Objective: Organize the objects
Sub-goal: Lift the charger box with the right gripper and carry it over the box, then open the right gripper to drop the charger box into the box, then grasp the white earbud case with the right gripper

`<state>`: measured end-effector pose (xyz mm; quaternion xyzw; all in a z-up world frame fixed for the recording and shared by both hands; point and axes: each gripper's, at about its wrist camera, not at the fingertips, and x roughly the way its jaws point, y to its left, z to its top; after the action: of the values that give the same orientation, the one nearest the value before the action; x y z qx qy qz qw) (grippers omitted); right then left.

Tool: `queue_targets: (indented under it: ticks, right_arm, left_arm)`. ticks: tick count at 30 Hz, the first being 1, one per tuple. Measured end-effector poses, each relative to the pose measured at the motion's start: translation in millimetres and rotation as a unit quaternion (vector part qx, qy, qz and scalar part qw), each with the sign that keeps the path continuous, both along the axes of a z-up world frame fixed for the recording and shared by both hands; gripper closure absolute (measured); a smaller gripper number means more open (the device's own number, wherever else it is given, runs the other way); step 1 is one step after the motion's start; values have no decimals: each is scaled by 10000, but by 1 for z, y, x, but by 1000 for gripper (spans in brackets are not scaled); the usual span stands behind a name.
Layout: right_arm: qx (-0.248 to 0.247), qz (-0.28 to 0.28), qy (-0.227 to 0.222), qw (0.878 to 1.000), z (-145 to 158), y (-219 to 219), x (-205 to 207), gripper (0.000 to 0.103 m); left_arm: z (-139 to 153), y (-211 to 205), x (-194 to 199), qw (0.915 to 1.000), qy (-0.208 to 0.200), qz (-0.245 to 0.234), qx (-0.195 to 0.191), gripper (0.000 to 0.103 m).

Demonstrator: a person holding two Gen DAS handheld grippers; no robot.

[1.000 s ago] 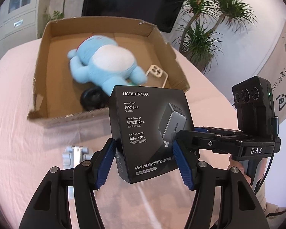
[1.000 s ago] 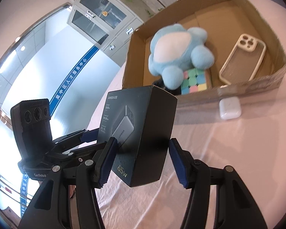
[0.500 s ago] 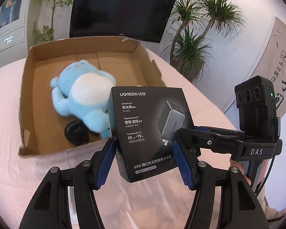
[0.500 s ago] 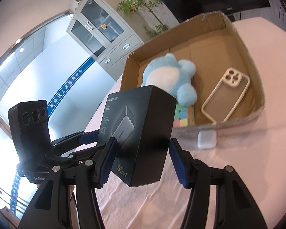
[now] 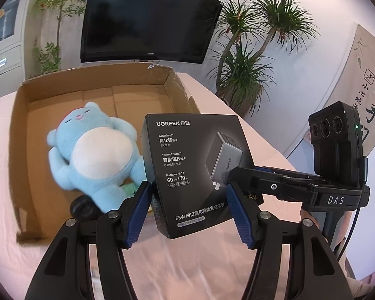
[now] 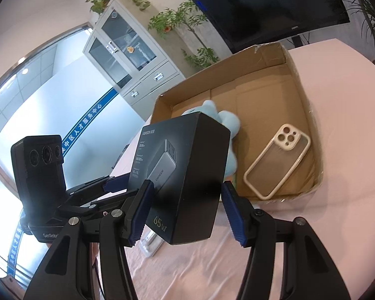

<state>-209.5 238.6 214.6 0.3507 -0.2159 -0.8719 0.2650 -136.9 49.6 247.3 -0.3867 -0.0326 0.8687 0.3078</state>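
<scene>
Carrying the black UGREEN charger box (image 5: 197,175) jointly, both grippers held it aloft over the pink counter (image 6: 337,225), just short of the near wall of the open cardboard box (image 5: 20,130). Left gripper (image 5: 191,215): blue fingers (image 5: 140,212) pinched the charger box across its printed front face. Right gripper (image 6: 185,215): fingers (image 6: 141,212) pinched the same box across a neighbouring side, seen edge-on in the right wrist view. The box sat upright, slightly tilted.

Inside the cardboard box: a light-blue plush toy (image 5: 95,157) lay on its back toward the left half; a clear phone case (image 6: 277,160) with a cream rim lay flat toward the right; a dark round item (image 5: 83,206), not identifiable, lay at the plush's feet. On the counter below the right gripper, a small pale item (image 6: 151,243), mostly hidden.

Judged step: transport of the charger box toward the cardboard box; placement not yet done. Next move would call for clearing the near wall, lowering over bare cardboard between plush and phone case, and both pairs of fingers releasing together so the box does not tip.
</scene>
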Motion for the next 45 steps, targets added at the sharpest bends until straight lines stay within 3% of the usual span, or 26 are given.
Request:
queue_targets:
  ticks: [14,23,28,33,35,37,41,43,45]
  right_arm:
    - [192,-165,-365,9990,-31,33,-67,49]
    - [274,-314,-605,9973,-58,44,-97,50]
    - [602,-560,-713,9941,-72,43,-105,50]
    - [812,-964,-462,9909,-64,48,-87,47]
    - [917,-968,-256,9907,-54,44,-68,38]
    - [1122,-752,-69,9908,-51,32,-41,32]
    - [1946,144,-167,9806,-88,-16,-1,31]
    - [2498,157,-201,9680,-113,-43,0,34]
    - [2901,21,-219,9567,-129,-61,-8,46]
  left_arm:
    - [-43,40,-80,9990,-408,-162,-56,43]
    - [-73,60,-112,9974,-610,-315,-238,43]
    - [-91,70,-119,9963,-713,-292,-373,43]
    - [-84,50,-108,9971,-725,-64,-240,36]
    - [-79,36,-87,9965,-491,286,-608,23]
    - [-82,24,-63,9931,-284,468,-1040,21]
    - [-108,3,-18,9864,-363,614,-1483,19]
    - [-122,-2,-3,9842,-496,763,-1519,19]
    - [-129,-5,11,9834,-572,853,-1494,19]
